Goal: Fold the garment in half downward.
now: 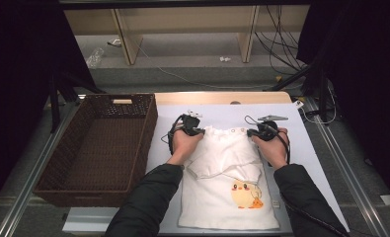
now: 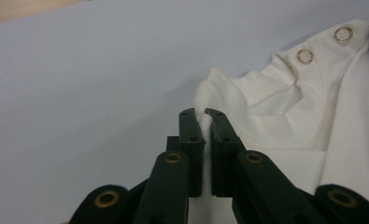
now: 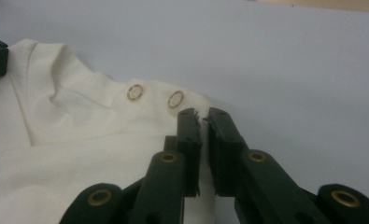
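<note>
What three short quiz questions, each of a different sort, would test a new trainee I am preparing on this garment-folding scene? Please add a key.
1. True or false: the left gripper pinches a fold of the small white cotton shirt with a yellow chick print.
2. Which stands at the left of the pale blue table top?
A. a dark brown woven wicker basket
B. a red bucket
C. a glass jar
3. Fill in: the right gripper grips the shirt's edge beside two round ____.

Key: 1 true; 2 A; 3 snap buttons.

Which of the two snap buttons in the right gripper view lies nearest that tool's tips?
The right-hand snap, just beside the right tool; the other snap sits farther left.
</note>
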